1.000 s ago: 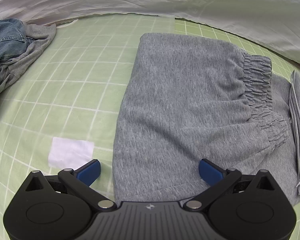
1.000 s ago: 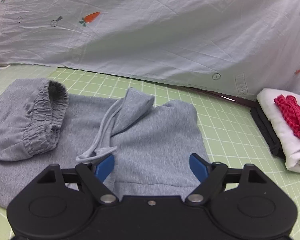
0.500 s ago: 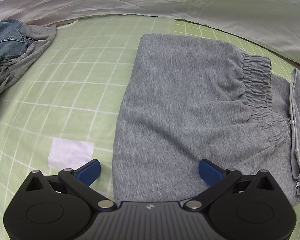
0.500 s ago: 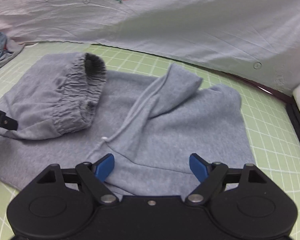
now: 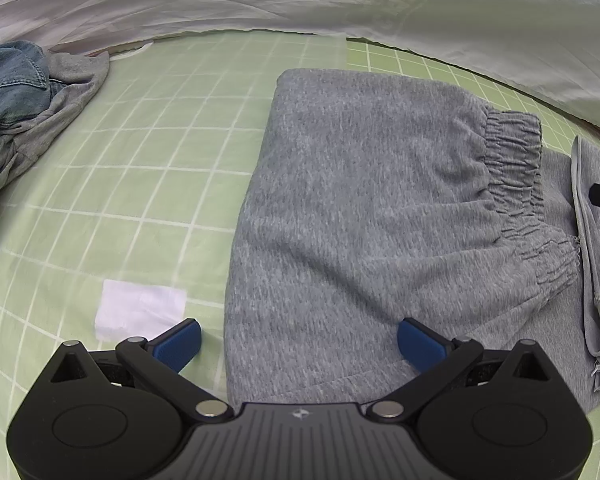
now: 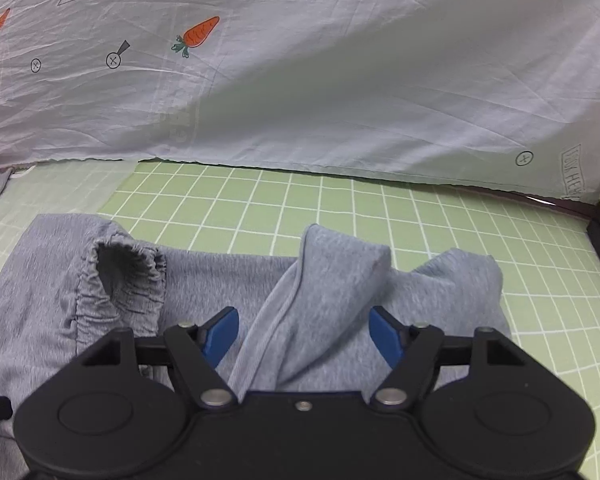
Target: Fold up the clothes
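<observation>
Between the blue pads of the right gripper (image 6: 303, 338) stands a raised fold of the soft grey fleece sweatpants (image 6: 440, 300), a ridge with a ribbed edge running down toward the camera; the jaws have just been closing on it, yet the pads stand clear of the cloth on both sides, so nothing is grasped. Beyond that ridge the fabric lies flat on the green gridded cutting mat (image 6: 460, 220), and to its left the gathered elastic cuff (image 6: 124, 276) of a leg already doubled over gapes open. Behind everything hangs a pale sheet printed with carrots (image 6: 340, 80). Off to the left, the left gripper (image 5: 299, 344) hovers released over the near edge of the folded leg, one pad above the mat beside a white paper patch (image 5: 140, 312), the other above the fleece. A heap of blue denim and grey clothing (image 5: 24, 96) waits at the far left. The fold looks partway done; the next move likely calls for pinching the ridge firmly, then lifting and laying it flat.
</observation>
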The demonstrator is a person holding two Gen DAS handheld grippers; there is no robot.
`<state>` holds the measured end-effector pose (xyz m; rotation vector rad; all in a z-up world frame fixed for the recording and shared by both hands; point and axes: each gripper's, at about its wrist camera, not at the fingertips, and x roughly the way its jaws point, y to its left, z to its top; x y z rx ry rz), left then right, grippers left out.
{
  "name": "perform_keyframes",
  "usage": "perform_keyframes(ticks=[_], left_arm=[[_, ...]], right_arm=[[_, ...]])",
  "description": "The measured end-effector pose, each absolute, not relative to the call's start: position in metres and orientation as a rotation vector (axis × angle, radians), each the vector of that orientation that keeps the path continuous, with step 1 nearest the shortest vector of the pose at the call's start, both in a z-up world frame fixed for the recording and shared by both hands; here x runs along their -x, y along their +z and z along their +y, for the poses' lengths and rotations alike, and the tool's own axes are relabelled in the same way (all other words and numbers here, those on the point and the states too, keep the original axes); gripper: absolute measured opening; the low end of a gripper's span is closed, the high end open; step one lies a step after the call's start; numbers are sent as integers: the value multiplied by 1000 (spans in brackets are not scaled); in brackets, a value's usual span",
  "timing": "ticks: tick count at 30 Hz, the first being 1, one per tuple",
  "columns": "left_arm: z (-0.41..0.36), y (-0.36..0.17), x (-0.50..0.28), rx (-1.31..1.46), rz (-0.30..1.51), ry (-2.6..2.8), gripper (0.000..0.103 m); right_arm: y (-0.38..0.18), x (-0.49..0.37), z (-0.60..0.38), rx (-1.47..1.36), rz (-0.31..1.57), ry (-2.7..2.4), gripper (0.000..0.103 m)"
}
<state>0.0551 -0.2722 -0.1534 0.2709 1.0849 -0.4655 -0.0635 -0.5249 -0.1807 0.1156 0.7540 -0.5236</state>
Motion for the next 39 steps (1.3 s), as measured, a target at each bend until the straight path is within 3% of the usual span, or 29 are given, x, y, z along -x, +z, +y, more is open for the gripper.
perform_keyframes(ticks=[5,7,10,17,18,20,21,23,27,29,31,39], left_arm=[[-273,-154,-56,-274,1086,-470,103],[-273,-154,-56,-273,1085,-469,103],[-273,-154,-56,-272,1084,-466,103],[-275,-154,-57,-266,1085,-456,103],[-275,-154,-57,-266,1085,-456,103],[-275,-154,-57,-266,1084,-458,103],[-274,-154,-57,-267,1084,-458,103],[-274,-154,-56,-266,1084,-459,103],[-273,-154,-56,-266,1083,-459,103],[-273,-154,-56,-265,1083,-459,103],[-273,-154,-56,-264,1082,-459,103],[-252,-143,-62,-136,1093,-453,103]], right_arm=[[-203,30,-536,-126,823,-579,72],[-208,28,-540,-135,820,-567,42],[-201,35,-547,-152,801,-562,10],[-175,47,-551,-274,717,-447,10],[-174,47,-551,-283,715,-430,13],[-184,42,-548,-287,754,-418,30],[-192,39,-546,-280,787,-422,43],[-201,38,-536,-239,845,-443,52],[-192,54,-521,-197,836,-466,85],[-185,66,-521,-209,824,-484,88],[-176,84,-526,-238,806,-503,100],[-153,160,-551,-355,763,-668,102]])
